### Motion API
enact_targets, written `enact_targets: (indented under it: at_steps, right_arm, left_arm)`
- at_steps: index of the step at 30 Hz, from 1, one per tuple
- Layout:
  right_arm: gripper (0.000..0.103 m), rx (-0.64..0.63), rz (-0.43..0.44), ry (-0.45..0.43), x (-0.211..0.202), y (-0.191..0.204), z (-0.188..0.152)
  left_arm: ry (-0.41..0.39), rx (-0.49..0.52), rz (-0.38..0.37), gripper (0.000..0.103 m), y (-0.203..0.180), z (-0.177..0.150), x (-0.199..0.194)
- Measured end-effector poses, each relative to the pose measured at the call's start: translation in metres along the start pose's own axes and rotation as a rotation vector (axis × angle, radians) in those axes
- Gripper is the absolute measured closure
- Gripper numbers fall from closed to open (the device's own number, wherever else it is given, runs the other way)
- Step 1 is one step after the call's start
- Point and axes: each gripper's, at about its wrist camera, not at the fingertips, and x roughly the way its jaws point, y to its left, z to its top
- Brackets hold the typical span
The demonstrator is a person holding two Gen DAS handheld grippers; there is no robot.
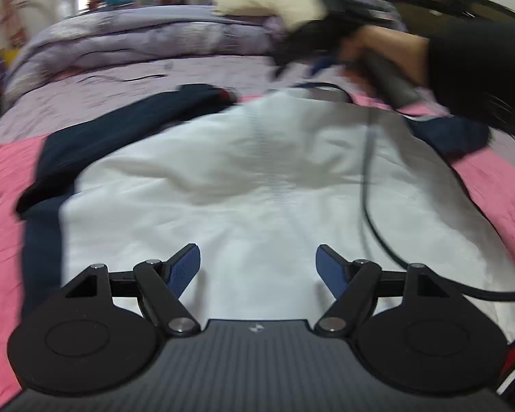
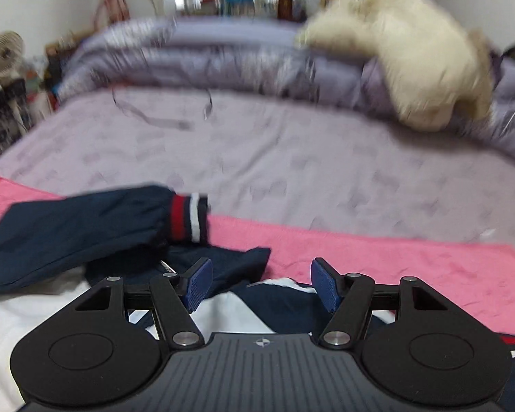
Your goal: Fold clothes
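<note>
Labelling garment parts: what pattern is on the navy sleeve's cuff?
Red, navy and white stripes on the ribbed cuff; clearest in the right wrist view.

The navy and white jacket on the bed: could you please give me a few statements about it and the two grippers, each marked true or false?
1. The navy and white jacket lies spread on a pink towel. True.
2. The left gripper is shut on the jacket. False: its jaws stand open above the white panel, holding nothing.
3. The navy sleeve's cuff has red and white stripes. True.
4. The right gripper grips the cuff. False: it is open, with the cuff ahead on its left.
5. A cream plush toy rests on the folded lilac quilt. True.
</note>
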Motion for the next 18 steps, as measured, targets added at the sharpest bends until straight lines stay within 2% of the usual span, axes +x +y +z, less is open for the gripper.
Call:
enact_targets:
  at_steps: [1,2,3,5,6,7,9,13,16,18]
  right_arm:
    - [0.035,-0.001,0.013,0.051,0.017,0.003,0.0]
    - [0.031,-0.011,0.02,0.082,0.029,0.007,-0.002]
    - [0.03,-0.028,0.022,0.093,0.037,0.011,-0.006]
    - [0.044,-0.063,0.027,0.115,0.053,0.019,-0.015]
    - [0.066,-0.081,0.029,0.127,0.061,0.024,-0.02]
    - [0.076,-0.083,0.017,0.121,0.066,0.026,-0.021]
    - [0.089,-0.092,-0.05,0.069,0.071,0.032,-0.018]
    - [0.093,-0.069,-0.106,0.032,0.098,0.033,0.003]
    - [0.093,-0.079,-0.146,0.012,0.121,0.033,0.01]
    - [0.092,-0.043,-0.152,-0.028,0.128,0.028,0.014]
  left_arm:
    - [0.008,0.028,-0.023,0.026,-0.007,-0.001,0.009]
    - [0.027,0.045,-0.022,0.026,-0.012,-0.006,0.019]
    - [0.013,0.051,-0.017,0.023,-0.014,-0.012,0.025]
    - [-0.025,0.033,-0.03,0.02,-0.012,-0.019,0.027]
    - [-0.03,0.018,-0.041,0.019,-0.009,-0.02,0.027]
    - [-0.034,0.003,-0.052,0.017,-0.006,-0.021,0.027]
    - [-0.045,-0.012,-0.063,0.016,-0.003,-0.024,0.028]
    - [-0.064,-0.008,-0.053,0.016,-0.007,-0.026,0.024]
    - [-0.074,-0.013,-0.049,0.015,-0.008,-0.028,0.024]
    - [-0.078,-0.012,-0.046,0.015,-0.01,-0.028,0.023]
